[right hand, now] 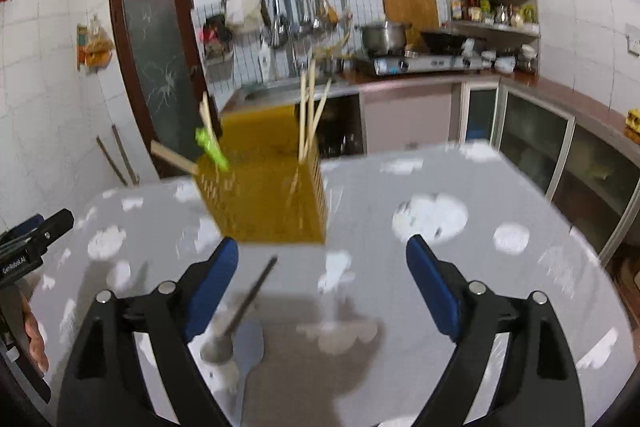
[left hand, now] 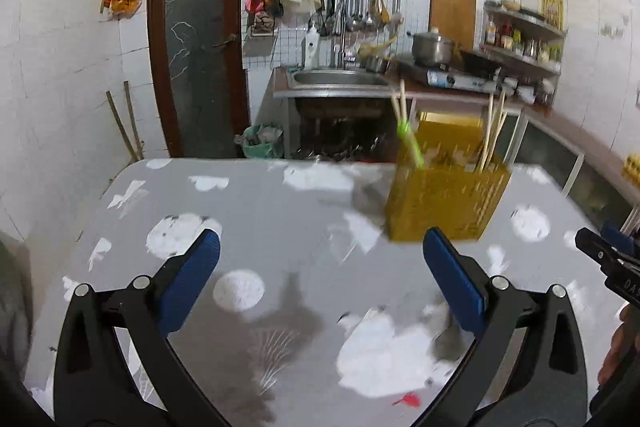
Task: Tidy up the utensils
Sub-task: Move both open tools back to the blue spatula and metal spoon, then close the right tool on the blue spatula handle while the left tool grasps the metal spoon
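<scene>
Both tongs, left (left hand: 322, 277) and right (right hand: 322, 289), are held apart and empty before the yellow holder (right hand: 266, 203) on the table (right hand: 500, 291). A metal spoon (right hand: 236, 319) (blurred) lies just before it, unsorted; a low, centred grasp is judged next.

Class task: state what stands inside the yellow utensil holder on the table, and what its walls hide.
Inside the yellow utensil holder stand wooden chopsticks and a green utensil, leaning out at the top. Their lower ends and the holder's bottom are covered by its walls.
</scene>
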Demonstrator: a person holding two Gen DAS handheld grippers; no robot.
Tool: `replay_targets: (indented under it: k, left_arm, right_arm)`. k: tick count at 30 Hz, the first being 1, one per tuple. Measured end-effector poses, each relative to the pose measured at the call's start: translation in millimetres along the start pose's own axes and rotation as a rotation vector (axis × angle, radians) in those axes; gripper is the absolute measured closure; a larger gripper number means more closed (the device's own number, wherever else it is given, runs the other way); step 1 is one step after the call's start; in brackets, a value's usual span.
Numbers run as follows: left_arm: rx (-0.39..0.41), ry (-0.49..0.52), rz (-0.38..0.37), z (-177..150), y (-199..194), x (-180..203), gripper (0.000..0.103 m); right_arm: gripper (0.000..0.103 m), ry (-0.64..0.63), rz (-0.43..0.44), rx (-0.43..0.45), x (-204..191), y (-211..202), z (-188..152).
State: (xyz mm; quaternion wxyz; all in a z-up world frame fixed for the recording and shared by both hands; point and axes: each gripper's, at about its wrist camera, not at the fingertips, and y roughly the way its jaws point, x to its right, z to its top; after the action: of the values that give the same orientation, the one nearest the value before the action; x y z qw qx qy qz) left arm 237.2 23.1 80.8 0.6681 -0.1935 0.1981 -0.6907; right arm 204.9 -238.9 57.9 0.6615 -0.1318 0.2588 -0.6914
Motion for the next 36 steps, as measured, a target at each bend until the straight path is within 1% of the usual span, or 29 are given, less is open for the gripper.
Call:
replay_targets:
  k: [5, 9, 14, 20, 23, 25, 27, 29, 31, 33, 34, 35, 36]
  left_arm:
    - [-0.065, -0.008, -0.005, -33.4, 20.2, -4.7, 0.005]
    - [-0.107, -0.011, 0.017, -50.2, 36.6, -9.2, 0.005]
    - [-0.144, -0.003, 0.013, -59.4, 48.2, -10.0, 0.005]
    - [-0.173, -0.005, 0.016, -66.1, 55.1, -14.0, 0.005]
    - [-0.186, -0.025, 0.012, -66.1, 57.2, -18.0, 0.005]
    - [-0.19, -0.036, 0.008, -65.6, 57.9, -19.8, 0.005]
    - [-0.191, -0.046, 0.006, -65.2, 58.0, -21.2, 0.005]
    - [-0.193, -0.05, 0.006, -65.0, 58.1, -21.1, 0.005]
    - [-0.194, -0.051, 0.005, -64.6, 58.1, -20.4, 0.005]
    - [-0.196, -0.051, 0.007, -64.5, 58.3, -19.8, 0.005]
    - [-0.197, -0.05, 0.006, -64.2, 58.4, -19.2, 0.005]
    - [-0.196, -0.05, 0.006, -63.8, 58.6, -18.3, 0.005]
    - [-0.194, -0.051, 0.007, -63.5, 58.9, -17.4, 0.005]
  right_arm:
    - [0.018, -0.048, 0.0, -0.089, -17.6, 28.1, -44.5]
    - [0.019, -0.067, -0.009, -0.159, -26.9, 47.3, -70.7]
    - [0.019, -0.082, -0.02, -0.223, -40.8, 68.1, -78.9]
    - [0.02, -0.093, -0.037, -0.271, -54.7, 84.8, -81.0]
    - [0.028, -0.095, -0.053, -0.284, -59.8, 89.7, -81.2]
    - [0.031, -0.1, -0.063, -0.298, -65.0, 93.1, -82.1]
    - [0.039, -0.111, -0.081, -0.308, -68.7, 96.2, -83.6]
    - [0.04, -0.094, -0.082, -0.324, -69.3, 98.8, -85.0]
    - [0.046, -0.093, -0.083, -0.319, -71.0, 98.4, -84.8]
    - [0.059, -0.09, -0.076, -0.314, -70.6, 98.4, -84.0]
    - [0.062, -0.083, -0.071, -0.314, -68.8, 98.0, -83.2]
    - [0.067, -0.077, -0.066, -0.315, -66.4, 97.6, -82.1]
    - [0.07, -0.071, -0.061, -0.315, -64.2, 97.4, -81.0]
